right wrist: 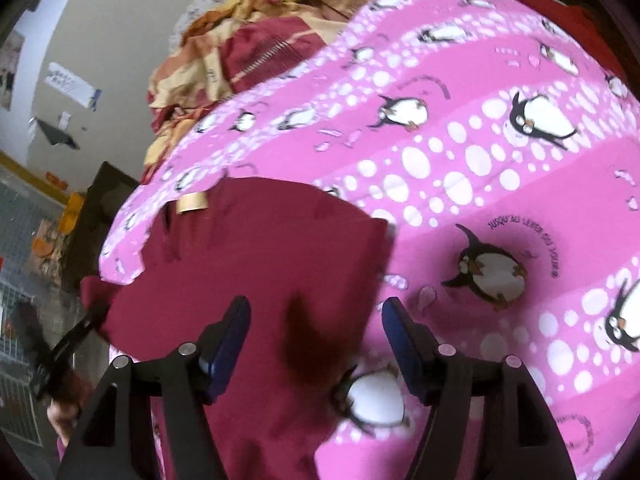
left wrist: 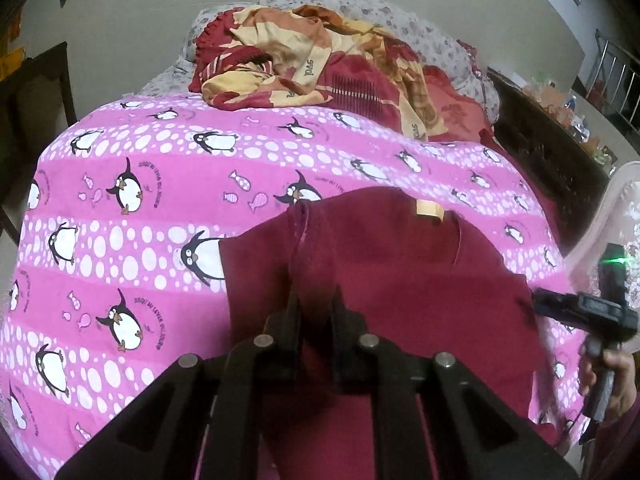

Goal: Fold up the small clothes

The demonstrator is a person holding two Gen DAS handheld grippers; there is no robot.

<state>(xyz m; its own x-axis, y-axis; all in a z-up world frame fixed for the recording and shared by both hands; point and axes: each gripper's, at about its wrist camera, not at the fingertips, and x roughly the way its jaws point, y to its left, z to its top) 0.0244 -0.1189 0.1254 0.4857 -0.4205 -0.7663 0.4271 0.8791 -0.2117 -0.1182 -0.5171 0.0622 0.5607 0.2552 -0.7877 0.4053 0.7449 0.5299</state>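
A maroon shirt (left wrist: 392,272) with a tan neck label (left wrist: 429,210) lies on a pink penguin-print bedsheet (left wrist: 132,216). My left gripper (left wrist: 316,300) is shut on a raised fold of the shirt's left side. In the right wrist view the shirt (right wrist: 256,248) lies below and left, and my right gripper (right wrist: 316,320) is open and empty above its right edge. The right gripper also shows in the left wrist view (left wrist: 538,306) at the shirt's right edge. The left gripper shows in the right wrist view (right wrist: 94,314) at the shirt's left corner.
A crumpled red and cream blanket (left wrist: 320,68) lies at the far end of the bed by a floral pillow (left wrist: 360,4). A dark wooden headboard or cabinet (left wrist: 548,152) stands at the right. A dark chair (left wrist: 36,92) stands at the left.
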